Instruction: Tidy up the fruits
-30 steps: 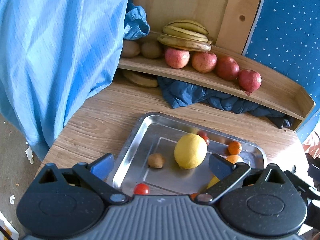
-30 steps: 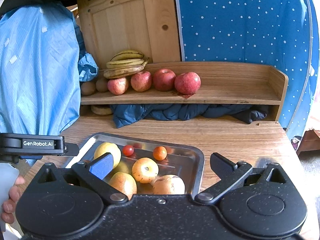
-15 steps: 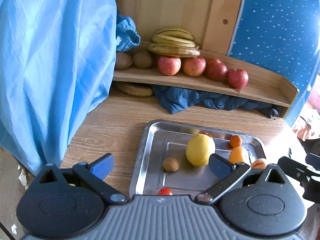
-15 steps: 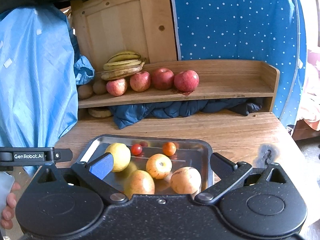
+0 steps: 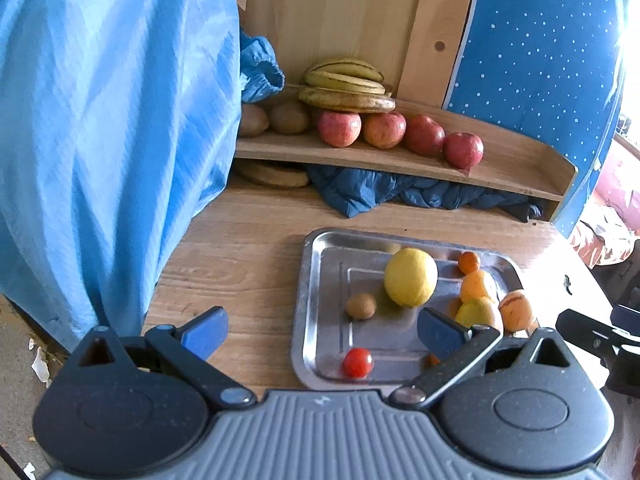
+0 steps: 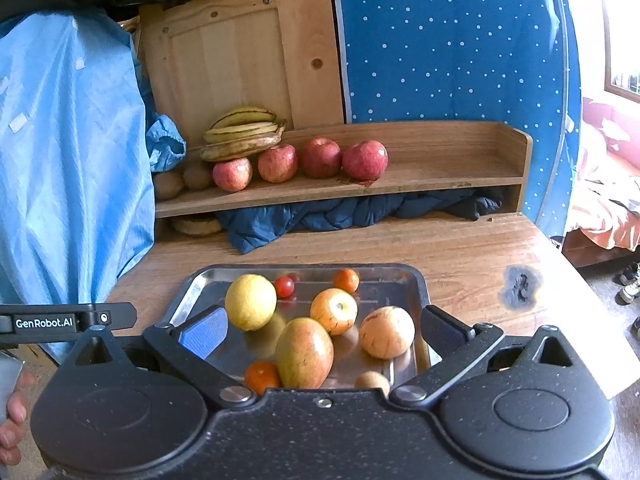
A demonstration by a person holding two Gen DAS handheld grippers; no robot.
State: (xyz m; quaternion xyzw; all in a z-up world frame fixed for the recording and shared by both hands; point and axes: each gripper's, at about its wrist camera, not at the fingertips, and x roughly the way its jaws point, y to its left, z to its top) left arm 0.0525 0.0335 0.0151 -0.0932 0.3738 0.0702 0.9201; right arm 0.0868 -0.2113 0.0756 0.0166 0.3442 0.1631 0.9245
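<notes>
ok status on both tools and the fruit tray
Left tool open, empty. Right tool open, empty, over the tray. Lemon and loose fruit in tray. Nothing blocking.

Wooden table (image 6: pixel 460 252) with metal tray (image 6: pixel 418 280), shelf (image 6: pixel 440 176), perhaps crumpled cloth (image 6: pixel 320 216).

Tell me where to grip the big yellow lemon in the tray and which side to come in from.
Grip the lemon across its narrower middle, coming from above. It lies in the tray with bare metal on both flanks, so the open right gripper should probably straddle it without nudging the cherry tomato.
</notes>
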